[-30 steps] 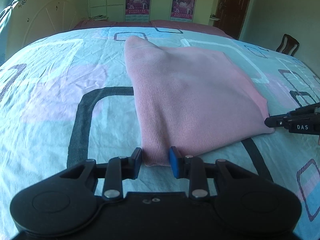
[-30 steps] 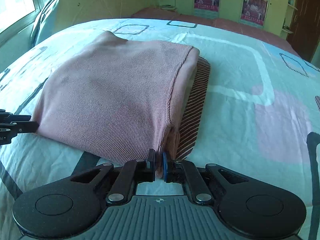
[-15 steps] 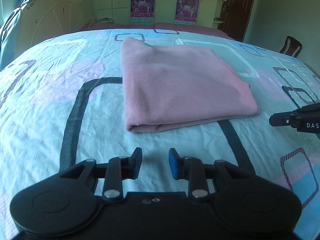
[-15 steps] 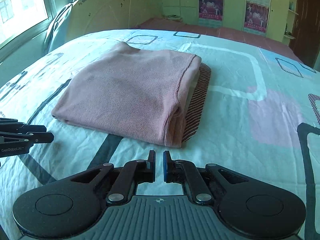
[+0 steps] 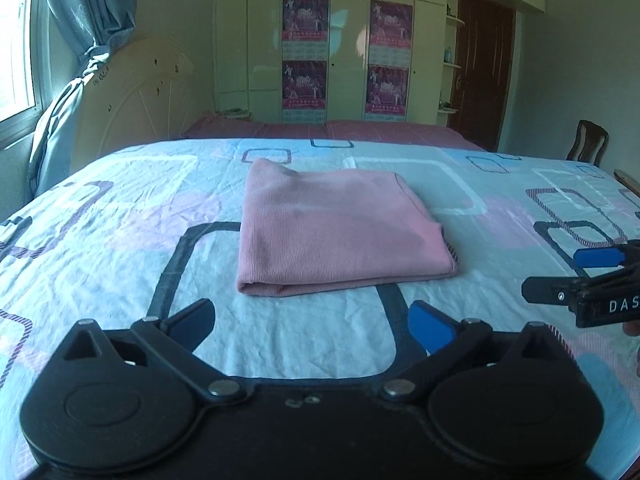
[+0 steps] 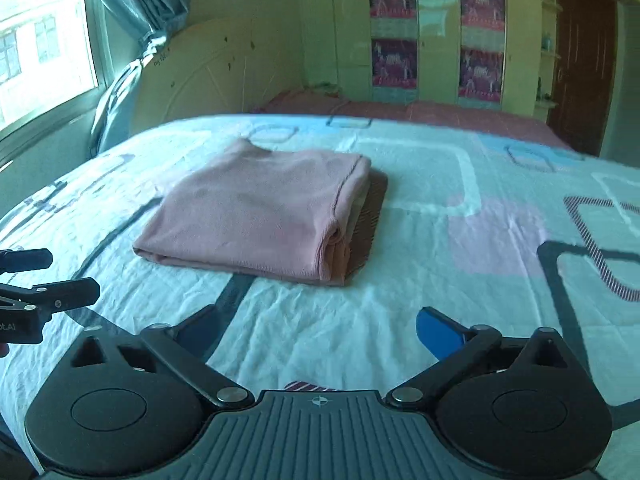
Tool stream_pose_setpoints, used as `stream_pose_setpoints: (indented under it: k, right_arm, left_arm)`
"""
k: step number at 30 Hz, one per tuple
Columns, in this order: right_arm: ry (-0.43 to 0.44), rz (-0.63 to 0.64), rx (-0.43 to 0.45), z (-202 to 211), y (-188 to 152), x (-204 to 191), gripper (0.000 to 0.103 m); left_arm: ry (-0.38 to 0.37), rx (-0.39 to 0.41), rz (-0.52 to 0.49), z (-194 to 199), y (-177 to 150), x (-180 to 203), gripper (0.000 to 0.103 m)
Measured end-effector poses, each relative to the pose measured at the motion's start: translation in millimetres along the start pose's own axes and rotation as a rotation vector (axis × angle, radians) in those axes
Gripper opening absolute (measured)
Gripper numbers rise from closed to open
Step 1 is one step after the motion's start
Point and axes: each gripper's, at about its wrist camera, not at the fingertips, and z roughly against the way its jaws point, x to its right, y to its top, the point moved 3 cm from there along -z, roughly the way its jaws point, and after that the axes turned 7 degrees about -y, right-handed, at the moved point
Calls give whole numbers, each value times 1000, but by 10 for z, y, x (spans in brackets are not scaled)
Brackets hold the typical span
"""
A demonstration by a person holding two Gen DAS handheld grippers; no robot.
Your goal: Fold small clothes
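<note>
The pink garment (image 5: 336,232) is lying folded into a neat rectangle near the middle of the bed, on the patterned sheet (image 5: 120,216), with its thick folded edge facing the two grippers. From the right wrist view a strip of brown-striped fabric (image 6: 370,220) is peeking out along the right side of the pile, tucked under the pink layers; whether it belongs to the same garment I cannot tell.

Nothing is touching the pile. The left gripper (image 5: 310,320) is hovering over bare sheet just short of the folded edge, its jaws swinging apart and already spread wide, with only bedding between the fingertips (image 5: 430,324). The right gripper (image 6: 320,330) is doing the same off the pile's near right corner: jaws opening, spread wide, nothing held between them. Each gripper is showing at the edge of the other's view, also clear of the cloth.

Beyond the garment, the sheet is giving way to a reddish cover (image 5: 360,130) at the far end of the bed. A pale headboard (image 5: 136,92) is standing at the far left beside a blue curtain (image 5: 80,52) and a bright window (image 6: 44,40). Cupboards carrying four purple posters (image 5: 306,18) are lining the back wall, with a dark wooden door (image 5: 482,68) and a chair (image 5: 588,148) over to the right.
</note>
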Motion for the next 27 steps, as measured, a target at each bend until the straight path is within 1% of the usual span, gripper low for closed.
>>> stream_pose_setpoints:
  k: [2, 9, 12, 19, 27]
  right_arm:
    - [3, -2, -8, 99, -50, 11, 103]
    - [-15, -26, 53, 616, -186, 67, 103]
    - [-22, -31, 76, 808, -205, 90, 103]
    - [-58, -74, 133, 1201, -220, 174, 103]
    - [-63, -96, 191, 1507, -252, 183, 103]
  left_arm:
    - [7, 27, 1, 153, -7, 64, 102]
    - [19, 116, -39, 625, -23, 325, 102]
    - [13, 133, -42, 752, -16, 424, 102]
    - [33, 176, -44, 999, -1, 590, 103]
    - [28, 201, -53, 1186, -7, 680, 103]
